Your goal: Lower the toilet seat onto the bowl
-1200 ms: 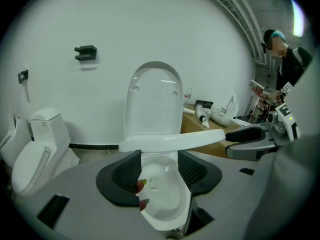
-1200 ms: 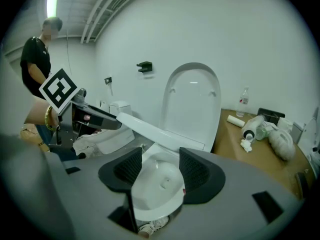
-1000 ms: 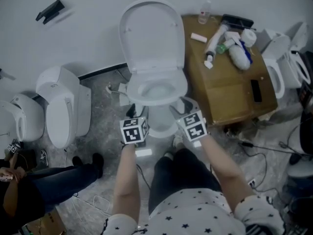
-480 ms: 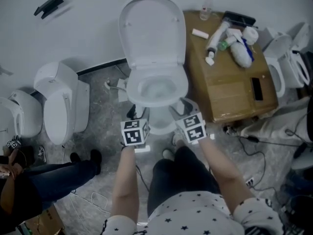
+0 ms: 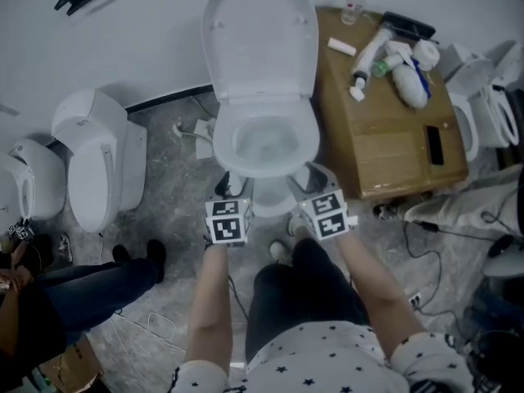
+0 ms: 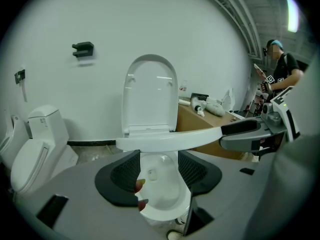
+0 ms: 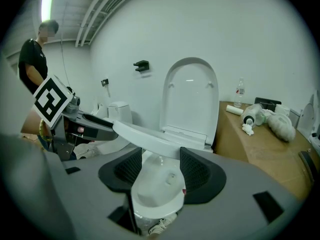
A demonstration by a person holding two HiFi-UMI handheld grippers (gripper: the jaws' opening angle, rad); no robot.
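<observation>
The white toilet has its lid (image 5: 259, 39) standing upright against the wall. Its seat (image 5: 306, 144) is almost level just above the bowl (image 6: 162, 194). In both gripper views the seat shows edge-on as a white band (image 6: 170, 140) (image 7: 150, 139) lying across the tips of the jaws. My left gripper (image 5: 228, 185) is at the seat's front left and my right gripper (image 5: 313, 177) at its front right. The jaws of both stand wide apart, and only the bowl shows between the pads. I cannot tell whether the seat rests on the jaw tips.
A wooden cabinet (image 5: 393, 137) with bottles and paper rolls stands right of the toilet. More toilets stand at the left (image 5: 94, 166) and far right (image 5: 475, 105). A seated person's legs (image 5: 98, 277) are at the lower left, and cables (image 5: 442, 236) lie on the floor.
Both grippers have sunk a little toward the bowl's front, and the seat with them. The jaws stand as wide as before.
</observation>
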